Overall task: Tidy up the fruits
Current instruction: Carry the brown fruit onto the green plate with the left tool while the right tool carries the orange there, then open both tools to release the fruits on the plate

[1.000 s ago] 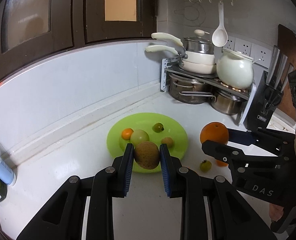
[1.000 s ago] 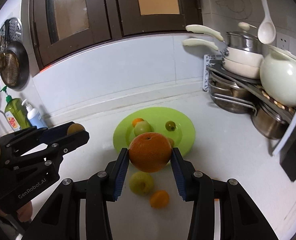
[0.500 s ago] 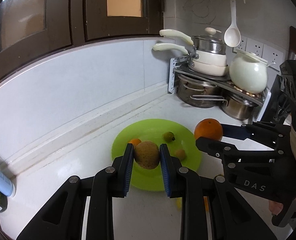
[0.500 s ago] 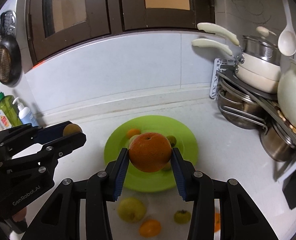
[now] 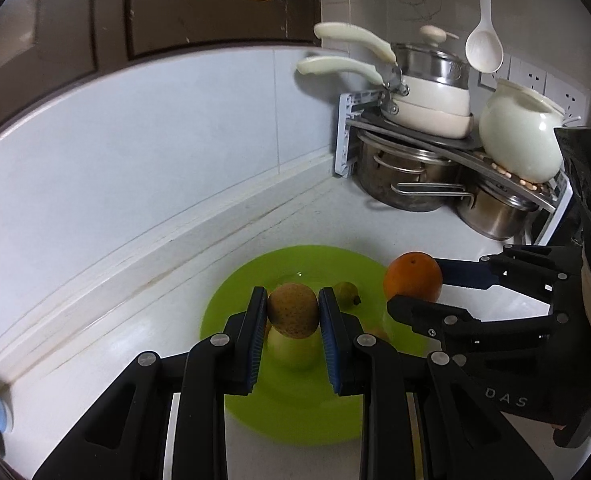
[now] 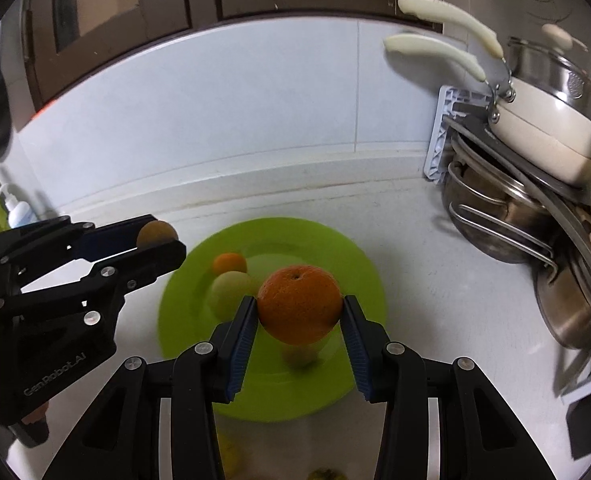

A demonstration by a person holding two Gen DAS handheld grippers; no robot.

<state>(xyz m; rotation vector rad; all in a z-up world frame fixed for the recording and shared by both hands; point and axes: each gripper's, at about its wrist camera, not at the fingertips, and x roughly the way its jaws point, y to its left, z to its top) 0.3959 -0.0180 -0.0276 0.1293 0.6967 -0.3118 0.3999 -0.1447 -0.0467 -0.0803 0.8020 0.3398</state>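
Observation:
My left gripper (image 5: 293, 312) is shut on a brown pear (image 5: 292, 310) and holds it above the green plate (image 5: 235, 304). My right gripper (image 6: 298, 310) is shut on a large orange (image 6: 298, 303), also above the plate (image 6: 359, 264). On the plate lie a small tangerine (image 6: 229, 263), a pale green apple (image 6: 230, 288) and a small green fruit (image 5: 345, 292). Each gripper shows in the other's view: the right one (image 5: 415, 286) with the orange, the left one (image 6: 155, 236) with the pear.
A pot rack (image 5: 427, 136) with pans, steel pots and a white jar (image 5: 519, 132) stands at the back right. Bottles (image 6: 13, 208) stand at the far left. Loose fruit (image 6: 323, 474) lies on the white counter in front of the plate.
Both grippers have moved forward over the plate with their fruits still held. The plate now lies closer and lower in both views.

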